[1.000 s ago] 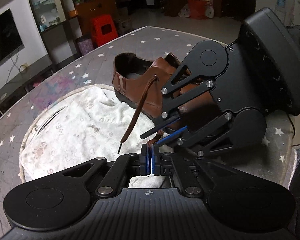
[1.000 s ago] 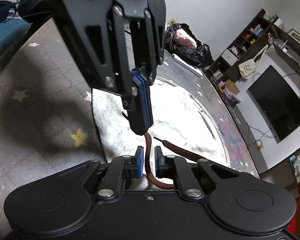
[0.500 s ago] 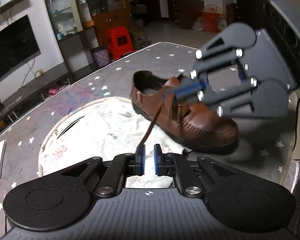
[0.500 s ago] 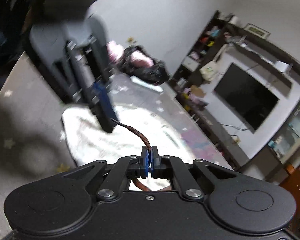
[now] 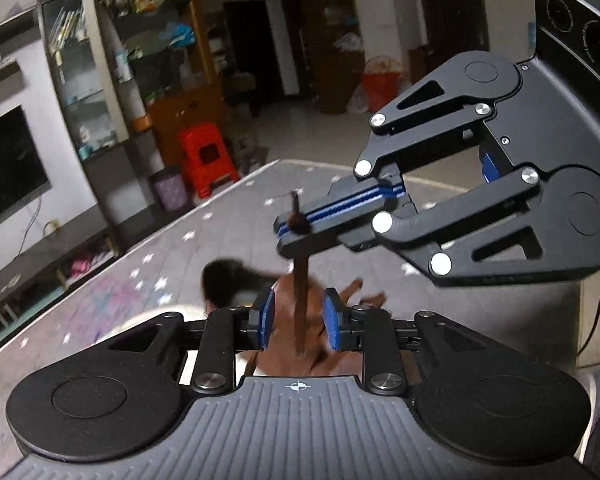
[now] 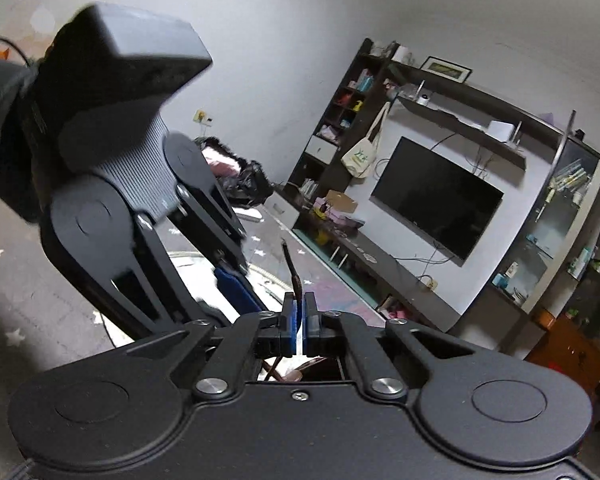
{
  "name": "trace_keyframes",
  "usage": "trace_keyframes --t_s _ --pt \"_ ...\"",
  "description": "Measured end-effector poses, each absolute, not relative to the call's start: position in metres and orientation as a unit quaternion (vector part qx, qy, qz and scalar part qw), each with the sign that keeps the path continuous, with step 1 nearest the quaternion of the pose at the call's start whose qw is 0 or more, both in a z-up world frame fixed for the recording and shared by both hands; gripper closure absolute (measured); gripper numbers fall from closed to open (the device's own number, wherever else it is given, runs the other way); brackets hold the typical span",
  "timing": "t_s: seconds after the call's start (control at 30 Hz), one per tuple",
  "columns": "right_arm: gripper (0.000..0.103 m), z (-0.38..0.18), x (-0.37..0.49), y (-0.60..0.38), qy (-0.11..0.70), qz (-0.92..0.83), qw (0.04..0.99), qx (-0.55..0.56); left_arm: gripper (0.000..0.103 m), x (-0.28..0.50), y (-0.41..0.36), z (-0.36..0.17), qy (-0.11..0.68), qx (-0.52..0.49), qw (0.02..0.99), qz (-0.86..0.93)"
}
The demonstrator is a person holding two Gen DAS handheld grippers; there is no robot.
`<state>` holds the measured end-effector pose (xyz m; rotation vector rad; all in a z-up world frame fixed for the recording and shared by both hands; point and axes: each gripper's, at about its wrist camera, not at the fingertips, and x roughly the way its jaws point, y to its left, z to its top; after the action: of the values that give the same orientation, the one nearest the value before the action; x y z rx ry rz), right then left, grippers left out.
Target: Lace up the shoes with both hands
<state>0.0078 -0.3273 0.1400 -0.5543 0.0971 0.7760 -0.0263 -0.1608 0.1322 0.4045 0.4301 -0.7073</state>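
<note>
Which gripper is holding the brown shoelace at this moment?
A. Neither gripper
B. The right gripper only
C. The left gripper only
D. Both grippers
B: the right gripper is shut on the brown shoelace near its tip, while the left gripper has just been opening, and the lace runs between its pads untouched.

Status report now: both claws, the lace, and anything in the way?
Right claw shut on lace, lace taut above shoe. Left claw open, just been opening, lace between pads, untouched. Nothing in the way.
</note>
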Motion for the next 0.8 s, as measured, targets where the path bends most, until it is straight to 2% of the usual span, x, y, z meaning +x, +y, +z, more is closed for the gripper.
trace_keyframes --t_s 0.2,0.23,0.27,0.4,0.8 --pt "0.101 0.152 0.013 -0.341 0.049 0.372 0.892 -0.251 0.077 -0.015 -0.178 0.135 0.191 0.19 0.894 -0.358" --pt "0.101 0.153 0.015 -0.345 0.051 0.373 0.893 -0.246 0.081 -0.014 -0.18 0.134 0.192 0.188 0.893 -0.361" --pt "0.101 0.154 0.016 -0.347 0.054 0.371 0.894 -0.245 0.089 -0.013 -0.182 0.134 0.194 0.187 0.891 -0.364" --pt "0.101 0.153 0.022 -0.354 0.062 0.36 0.901 -0.234 0.095 -0.013 -0.183 0.134 0.189 0.187 0.893 -0.362" --pt "0.1 0.153 0.036 -0.368 0.084 0.335 0.916 -0.207 0.097 -0.017 -0.182 0.134 0.193 0.182 0.893 -0.365"
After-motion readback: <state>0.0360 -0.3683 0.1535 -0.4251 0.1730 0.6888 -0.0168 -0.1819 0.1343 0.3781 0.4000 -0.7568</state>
